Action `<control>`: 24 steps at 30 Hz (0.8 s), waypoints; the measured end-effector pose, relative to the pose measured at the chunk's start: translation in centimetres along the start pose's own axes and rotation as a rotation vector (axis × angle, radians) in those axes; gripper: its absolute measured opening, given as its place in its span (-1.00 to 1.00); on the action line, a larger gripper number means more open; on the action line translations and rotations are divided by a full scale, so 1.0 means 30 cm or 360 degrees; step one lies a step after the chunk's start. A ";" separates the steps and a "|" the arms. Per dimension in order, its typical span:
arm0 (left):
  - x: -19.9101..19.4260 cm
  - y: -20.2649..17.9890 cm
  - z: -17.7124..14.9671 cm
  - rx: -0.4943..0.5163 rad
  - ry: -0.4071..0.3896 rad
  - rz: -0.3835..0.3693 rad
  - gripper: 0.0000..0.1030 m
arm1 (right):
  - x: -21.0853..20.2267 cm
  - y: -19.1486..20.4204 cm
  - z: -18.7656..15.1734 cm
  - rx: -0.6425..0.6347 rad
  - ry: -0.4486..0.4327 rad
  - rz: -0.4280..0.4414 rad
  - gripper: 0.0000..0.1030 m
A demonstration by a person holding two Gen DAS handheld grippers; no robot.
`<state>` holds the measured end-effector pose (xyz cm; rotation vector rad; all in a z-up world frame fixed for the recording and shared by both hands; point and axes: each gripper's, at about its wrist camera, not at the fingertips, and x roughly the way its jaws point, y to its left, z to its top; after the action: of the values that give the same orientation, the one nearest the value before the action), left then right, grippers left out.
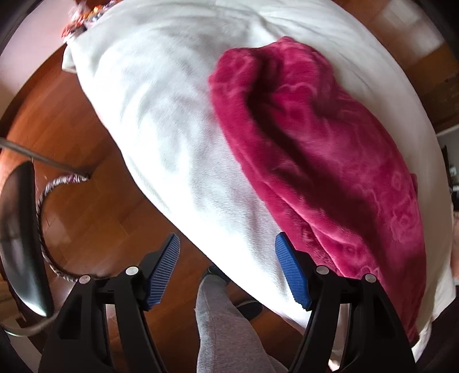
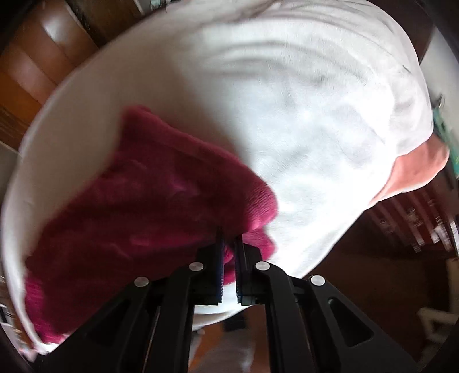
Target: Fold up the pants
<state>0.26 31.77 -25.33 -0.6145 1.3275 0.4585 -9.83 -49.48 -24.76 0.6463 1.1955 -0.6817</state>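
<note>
The pants [image 1: 330, 160] are magenta fleece with a faint floral print, lying bunched on a white-covered table [image 1: 172, 120]. My left gripper [image 1: 229, 266] is open and empty, hovering over the table's near edge just left of the pants' near end. In the right wrist view, my right gripper [image 2: 228, 258] is shut on a fold of the pants [image 2: 137, 212], holding an edge of the fabric above the white cover [image 2: 315, 129]. The view is blurred by motion.
A wooden floor [image 1: 94, 223] lies below the table's left side. A black chair [image 1: 20, 229] and a hoop stand at the left. The person's grey-clad leg [image 1: 223, 330] is below the left gripper. Colourful items [image 1: 83, 17] sit at the table's far corner.
</note>
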 end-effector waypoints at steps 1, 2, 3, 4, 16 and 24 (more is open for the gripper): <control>0.007 0.011 0.009 -0.0019 0.0003 -0.0003 0.34 | 0.033 -0.002 -0.012 -0.0021 0.0034 -0.0041 -0.89; 0.011 0.019 0.014 -0.0032 0.0001 -0.0009 0.34 | 0.052 0.002 -0.025 -0.0043 0.0055 -0.0058 -0.89; 0.011 0.028 0.024 -0.0046 -0.0004 -0.0020 0.34 | 0.060 0.009 -0.035 -0.0069 0.0060 -0.0084 -0.89; 0.009 0.036 0.036 -0.0062 -0.0012 -0.0034 0.34 | 0.059 0.007 -0.041 -0.0087 0.0059 -0.0102 -0.89; 0.070 0.078 0.281 -0.0230 -0.0079 -0.0242 0.46 | -0.097 0.192 -0.031 -0.0378 -0.0148 -0.0414 -0.60; 0.159 0.005 0.400 -0.0082 -0.0053 -0.0349 0.51 | -0.176 0.742 -0.018 -0.0746 -0.0163 0.0034 -0.01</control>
<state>10.09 39.51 -28.53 -0.7832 1.2039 0.3231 5.70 -34.19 -17.79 0.2277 1.1962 -0.3890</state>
